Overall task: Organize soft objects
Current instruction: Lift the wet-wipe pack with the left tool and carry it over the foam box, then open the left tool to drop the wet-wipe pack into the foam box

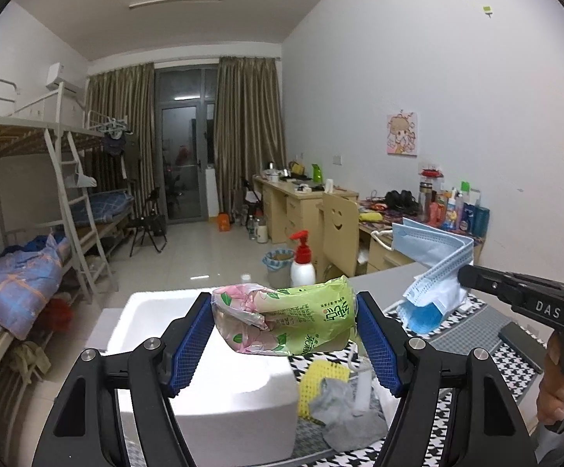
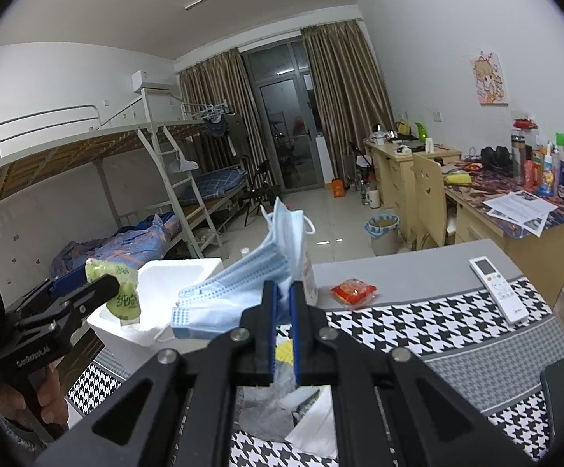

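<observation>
In a dorm room, above a houndstooth mat (image 2: pixel 418 323), the left gripper (image 1: pixel 284 325) clamped a light, squashy tissue pack (image 1: pixel 293 317) midway while, at three o'clock, the right gripper (image 2: pixel 283 303) pinched limp masks (image 2: pixel 243 284) near a foam box (image 1: pixel 219 381).

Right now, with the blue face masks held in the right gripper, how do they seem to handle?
Probably floppy: the face masks bend and droop either side of the right gripper. Likely light, since a narrow pinch carries the stack. They may fan apart, as the layers already splay at one end.
</observation>
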The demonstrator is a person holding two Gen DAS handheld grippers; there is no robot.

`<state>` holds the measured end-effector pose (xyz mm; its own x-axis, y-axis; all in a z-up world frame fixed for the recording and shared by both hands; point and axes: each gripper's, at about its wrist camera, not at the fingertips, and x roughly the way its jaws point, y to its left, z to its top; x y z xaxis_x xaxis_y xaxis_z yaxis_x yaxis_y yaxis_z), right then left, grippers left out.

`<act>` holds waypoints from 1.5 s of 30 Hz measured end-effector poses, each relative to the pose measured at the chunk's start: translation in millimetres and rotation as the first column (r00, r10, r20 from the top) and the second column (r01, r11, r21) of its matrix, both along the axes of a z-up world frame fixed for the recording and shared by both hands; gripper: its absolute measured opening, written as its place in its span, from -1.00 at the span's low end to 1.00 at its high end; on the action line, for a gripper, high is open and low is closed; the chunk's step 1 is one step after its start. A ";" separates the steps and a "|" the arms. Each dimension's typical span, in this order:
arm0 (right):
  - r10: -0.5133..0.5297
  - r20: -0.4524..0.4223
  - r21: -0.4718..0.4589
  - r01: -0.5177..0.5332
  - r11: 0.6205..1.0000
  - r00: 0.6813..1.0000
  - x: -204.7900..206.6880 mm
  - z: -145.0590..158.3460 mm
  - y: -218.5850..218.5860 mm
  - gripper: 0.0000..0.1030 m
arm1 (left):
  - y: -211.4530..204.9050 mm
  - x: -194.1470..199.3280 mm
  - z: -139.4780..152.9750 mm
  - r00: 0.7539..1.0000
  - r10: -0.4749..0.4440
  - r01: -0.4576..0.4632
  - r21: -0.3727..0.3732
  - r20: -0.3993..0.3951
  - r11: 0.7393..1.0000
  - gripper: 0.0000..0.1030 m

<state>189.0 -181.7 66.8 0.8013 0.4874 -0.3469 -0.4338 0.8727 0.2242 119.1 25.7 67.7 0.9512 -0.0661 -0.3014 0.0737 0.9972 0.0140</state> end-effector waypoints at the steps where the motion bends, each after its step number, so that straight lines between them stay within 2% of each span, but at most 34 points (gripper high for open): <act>1: 0.003 0.001 0.002 -0.003 1.000 1.000 1.4 0.5 1.1 -0.83 | 1.7 0.8 0.5 1.000 0.006 -0.006 0.001 0.002 1.000 0.43; 13: 0.041 0.009 0.007 -0.041 0.999 0.999 10.4 6.7 19.6 -0.83 | 21.0 14.6 4.7 0.996 0.094 -0.094 0.010 0.002 0.995 0.43; 22: 0.069 0.004 -0.004 -0.069 0.998 0.998 15.3 5.6 32.7 -0.83 | 33.6 26.9 -1.4 0.983 0.185 -0.185 0.023 -0.012 0.983 0.43; 28: 0.066 -0.006 -0.024 -0.067 0.998 0.998 17.0 4.9 38.6 -0.83 | 42.1 37.6 -9.1 0.979 0.197 -0.196 0.027 -0.045 0.980 0.43; 31: 0.064 -0.005 -0.029 -0.064 0.998 0.998 16.9 6.4 40.5 -0.83 | 48.3 42.4 -13.3 0.978 0.195 -0.194 0.018 -0.071 0.981 0.52; 33: 0.060 -0.005 -0.037 -0.060 0.998 0.998 16.9 6.3 43.1 -0.83 | 53.7 45.0 -16.5 0.976 0.202 -0.202 0.005 -0.082 0.979 0.79; 35: 0.058 -0.011 -0.040 -0.059 0.997 0.998 18.4 6.1 45.1 -0.83 | 58.7 42.7 -18.0 0.972 0.223 -0.224 -0.003 -0.076 0.975 0.90; 41: 0.047 -0.020 -0.046 -0.047 0.998 0.999 18.5 8.2 54.0 -0.83 | 71.0 34.9 -13.6 0.970 0.236 -0.238 -0.032 -0.061 0.971 0.98; 45: 0.052 -0.013 -0.043 -0.053 0.998 0.999 17.2 12.3 59.7 -0.83 | 74.2 28.1 -11.0 0.970 0.239 -0.241 -0.023 -0.047 0.970 0.98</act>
